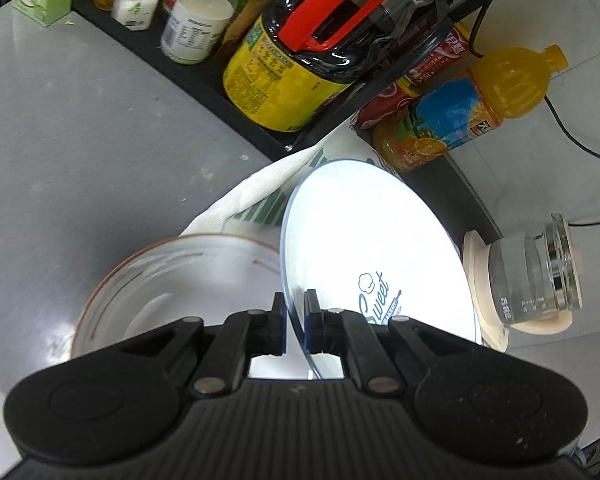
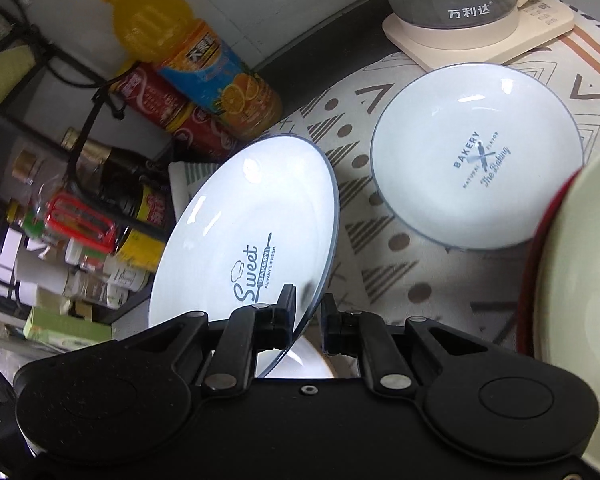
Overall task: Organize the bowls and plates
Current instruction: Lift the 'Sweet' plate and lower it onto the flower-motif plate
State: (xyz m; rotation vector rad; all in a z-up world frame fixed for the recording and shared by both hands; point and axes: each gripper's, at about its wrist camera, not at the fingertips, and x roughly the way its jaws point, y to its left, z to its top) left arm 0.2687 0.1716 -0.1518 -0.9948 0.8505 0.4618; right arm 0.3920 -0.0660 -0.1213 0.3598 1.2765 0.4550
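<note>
Left wrist view shows my left gripper (image 1: 295, 322) clamped on the Sweet plate (image 1: 372, 240) rim, tilted above the brown-rimmed bowl (image 1: 171, 280). My right gripper (image 2: 308, 322) pinches the same plate's edge. I should keep both grips level while carrying it toward the Bakery plate (image 2: 476, 156).

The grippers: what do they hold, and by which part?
Both grippers, left and right, grip the same tilted "Sweet" plate by its rim.

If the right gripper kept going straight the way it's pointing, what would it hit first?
Probably the patterned cloth just past the Sweet plate that the right gripper straddles; depth is unclear.
</note>
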